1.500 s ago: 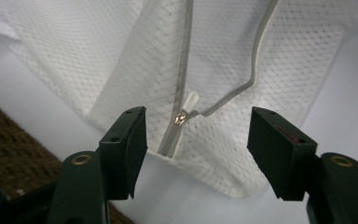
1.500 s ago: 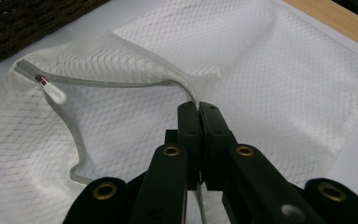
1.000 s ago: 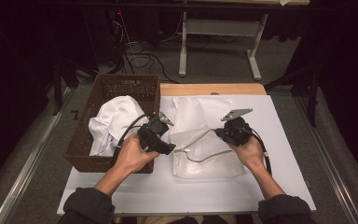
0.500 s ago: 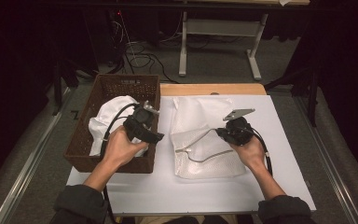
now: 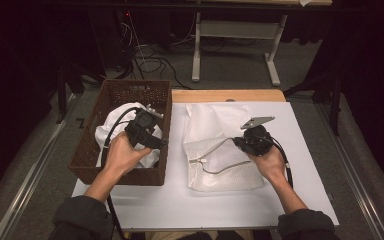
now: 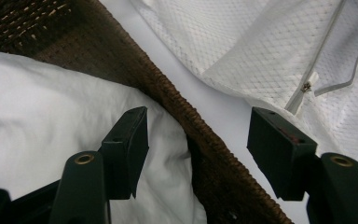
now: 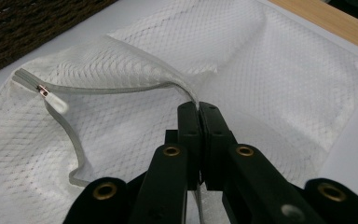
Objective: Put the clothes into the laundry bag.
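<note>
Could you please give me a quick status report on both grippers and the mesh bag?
Right gripper shut on mesh bag zipper edge, holding it open. Left gripper open over basket rim, above white cloth. Nothing in the way.

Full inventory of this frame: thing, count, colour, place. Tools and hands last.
wicker basket: 1, dark brown, left side of the board.
white cloth: 1, white, bunched inside the basket.
mesh bag: 1, white, zip open, flat on the board's middle.
zip pull: 1, copper-coloured slider with a white tab, at the bag's opening.
white board: 1, white, on the table.
wooden tabletop: 1, light wood, showing beyond the board.
metal frame: 1, pale grey, on the floor behind.
left tool: 1, black, open over the basket's rim and the cloth.
right tool: 1, black, shut on the bag's zip edge.
hands: 2, one on each tool, dark sleeves.
</note>
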Action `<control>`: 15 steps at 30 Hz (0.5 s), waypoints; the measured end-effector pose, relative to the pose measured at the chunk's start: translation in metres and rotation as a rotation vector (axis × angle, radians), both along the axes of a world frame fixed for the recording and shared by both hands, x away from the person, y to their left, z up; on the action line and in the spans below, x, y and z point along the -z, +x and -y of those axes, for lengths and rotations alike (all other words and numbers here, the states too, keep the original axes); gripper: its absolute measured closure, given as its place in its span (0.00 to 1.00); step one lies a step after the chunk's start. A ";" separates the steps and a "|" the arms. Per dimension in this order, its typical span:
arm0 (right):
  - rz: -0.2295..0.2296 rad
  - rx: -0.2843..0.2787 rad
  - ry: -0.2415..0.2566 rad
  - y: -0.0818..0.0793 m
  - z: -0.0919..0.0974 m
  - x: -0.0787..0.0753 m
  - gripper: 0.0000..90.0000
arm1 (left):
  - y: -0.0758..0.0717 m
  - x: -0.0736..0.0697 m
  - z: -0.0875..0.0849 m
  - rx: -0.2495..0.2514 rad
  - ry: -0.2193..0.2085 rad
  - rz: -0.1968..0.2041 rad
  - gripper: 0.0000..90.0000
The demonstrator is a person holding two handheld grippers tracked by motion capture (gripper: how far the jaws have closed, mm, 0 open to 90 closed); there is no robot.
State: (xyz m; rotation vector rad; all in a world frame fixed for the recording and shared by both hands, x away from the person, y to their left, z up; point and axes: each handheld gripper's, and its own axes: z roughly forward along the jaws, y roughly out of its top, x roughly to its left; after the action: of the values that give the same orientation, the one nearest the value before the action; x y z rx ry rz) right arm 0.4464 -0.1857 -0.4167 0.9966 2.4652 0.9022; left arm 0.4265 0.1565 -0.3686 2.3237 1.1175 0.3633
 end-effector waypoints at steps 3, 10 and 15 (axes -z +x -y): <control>-0.002 -0.004 -0.007 -0.001 0.000 0.001 0.99 | 0.002 0.000 -0.005 -0.025 -0.010 -0.014 0.42; -0.006 -0.004 -0.004 0.001 0.001 0.001 0.99 | 0.008 0.002 -0.016 -0.077 -0.004 -0.028 0.42; -0.012 0.001 -0.006 0.001 0.002 0.002 0.99 | 0.016 0.008 -0.026 -0.128 0.015 -0.054 0.41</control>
State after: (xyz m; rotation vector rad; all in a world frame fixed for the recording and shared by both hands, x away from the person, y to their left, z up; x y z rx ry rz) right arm 0.4475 -0.1873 -0.4184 1.0044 2.4756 0.8899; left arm 0.4422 0.1823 -0.3771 2.2934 1.2975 0.3589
